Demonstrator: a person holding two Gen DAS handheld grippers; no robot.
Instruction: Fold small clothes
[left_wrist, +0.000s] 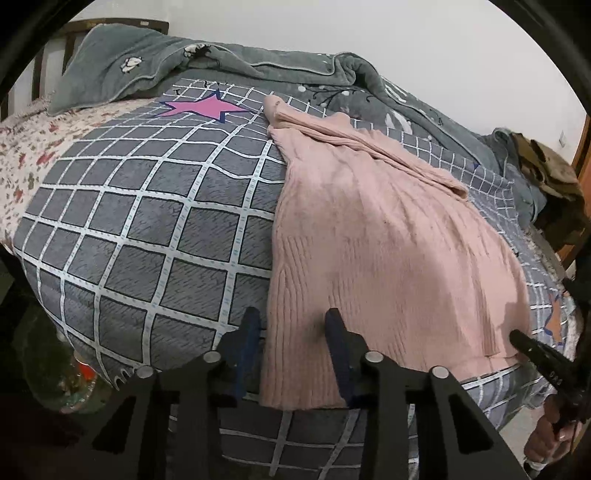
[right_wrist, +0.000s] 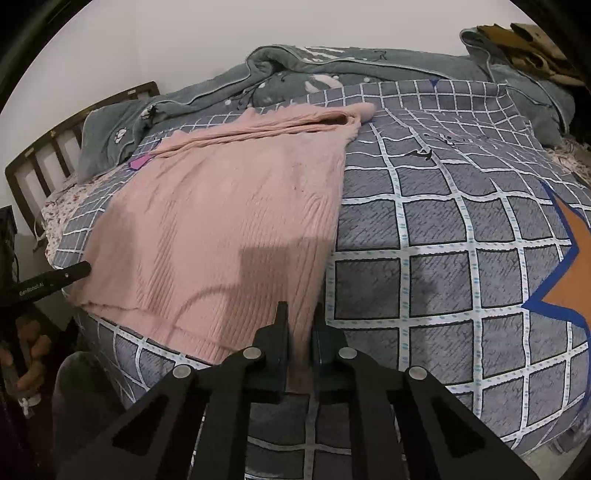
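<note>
A pink ribbed knit garment (left_wrist: 369, 236) lies spread on the bed, its hem at the bed's near edge and its body running back toward the far side. At its far end a sleeve (left_wrist: 373, 147) is folded across the top, making a thick roll of cloth. The knit lies fairly flat, with a shadow falling over its lower part.

The left tongs (left_wrist: 295, 332) straddle one near corner of the hem: one finger rests on the quilt just beside the garment's side edge, the other on the knit itself, with a clear gap between them and cloth lying in that gap. They look released, not pinching. The right tongs (right_wrist: 300, 332) sit at the other near corner of the hem, their fingers drawn nearly together with a strip of the pink cloth nipped between them, so they are clenched on the garment. From each wrist view the other tongs show at the frame's side, with part of the person's hand on the grip.

Under the garment is a grey quilt (left_wrist: 147, 229) with a white grid, a pink star (left_wrist: 203, 107) toward the far side and an orange star (right_wrist: 569, 258) at the right. A grey-green fleece blanket (right_wrist: 295, 70) is bunched along the bed's far edge by the wall, a floral sheet (left_wrist: 22, 155) shows at the left, and a dark wooden headboard (right_wrist: 44, 162) stands beyond it.
</note>
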